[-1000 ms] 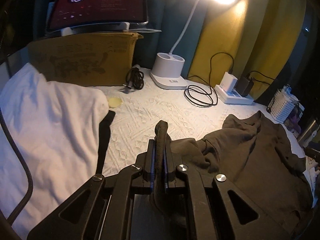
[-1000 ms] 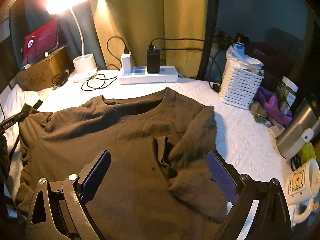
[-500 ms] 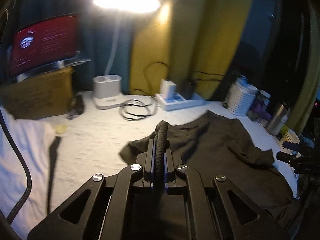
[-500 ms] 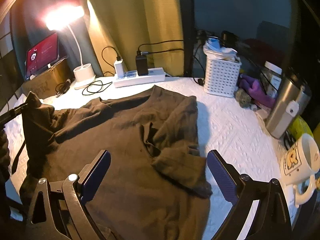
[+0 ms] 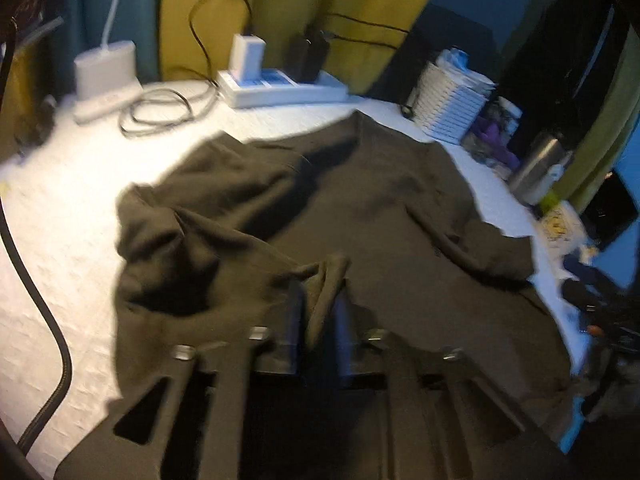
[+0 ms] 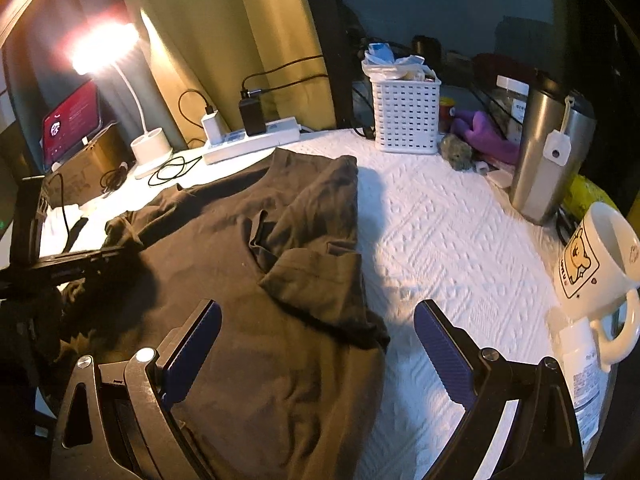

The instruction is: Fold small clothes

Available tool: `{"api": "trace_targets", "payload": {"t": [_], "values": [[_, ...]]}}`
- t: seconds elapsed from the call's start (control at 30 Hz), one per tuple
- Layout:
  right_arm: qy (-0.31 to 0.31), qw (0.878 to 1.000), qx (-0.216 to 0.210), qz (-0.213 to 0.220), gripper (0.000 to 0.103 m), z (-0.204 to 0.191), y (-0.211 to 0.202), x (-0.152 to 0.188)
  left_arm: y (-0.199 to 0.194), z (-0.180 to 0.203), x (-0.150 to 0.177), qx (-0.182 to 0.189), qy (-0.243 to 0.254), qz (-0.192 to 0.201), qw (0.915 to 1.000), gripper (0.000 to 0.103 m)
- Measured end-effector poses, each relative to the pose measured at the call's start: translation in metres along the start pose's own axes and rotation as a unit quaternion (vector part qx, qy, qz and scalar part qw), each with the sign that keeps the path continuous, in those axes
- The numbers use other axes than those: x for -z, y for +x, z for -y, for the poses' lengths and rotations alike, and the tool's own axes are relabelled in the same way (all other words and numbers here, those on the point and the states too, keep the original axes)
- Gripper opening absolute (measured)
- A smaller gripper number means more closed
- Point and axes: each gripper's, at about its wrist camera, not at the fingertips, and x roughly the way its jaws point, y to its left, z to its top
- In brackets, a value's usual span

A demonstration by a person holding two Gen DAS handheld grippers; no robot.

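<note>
Now my left claw (image 5: 318, 304) is opening, and a fold of the dark t-shirt (image 5: 360, 208) is between its jaws, no longer squeezed. My right claw (image 6: 316, 344) stands wide apart, holding nothing, above the shirt's lower edge. I see the shirt lying spread on the white quilted table (image 6: 440, 232), one sleeve folded inward, near the power strip (image 6: 256, 142).

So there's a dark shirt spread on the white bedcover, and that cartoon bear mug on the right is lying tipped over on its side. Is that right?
Not quite. The mug is standing upright at the right edge, handle toward the camera, as the right wrist view shows. The dark shirt is indeed spread on the white bedcover.
</note>
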Motion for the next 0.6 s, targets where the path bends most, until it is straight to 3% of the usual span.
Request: {"api": "trace_targets", "payload": {"t": [0.03, 0.07, 0.23, 0.4, 0.6], "values": [[0.0, 1.0, 0.0, 0.0, 0.098, 0.0, 0.0, 0.0, -0.006, 0.002, 0.002, 0.007, 0.0, 0.003, 1.0, 0.05], [0.001, 1.0, 0.0, 0.0, 0.098, 0.0, 0.0, 0.0, -0.02, 0.0, 0.004, 0.011, -0.001, 0.013, 0.9999, 0.056], [0.006, 1.0, -0.002, -0.003, 0.098, -0.001, 0.004, 0.002, -0.075, -0.025, 0.013, -0.02, -0.006, 0.058, 0.9981, 0.057], [0.008, 1.0, -0.007, -0.014, 0.098, -0.008, 0.013, 0.003, -0.078, -0.069, 0.03, -0.069, -0.039, 0.047, 0.9957, 0.057], [-0.004, 1.0, -0.001, -0.016, 0.098, -0.018, 0.009, 0.001, -0.063, -0.076, 0.051, -0.02, -0.038, 0.015, 0.9989, 0.057]]}}
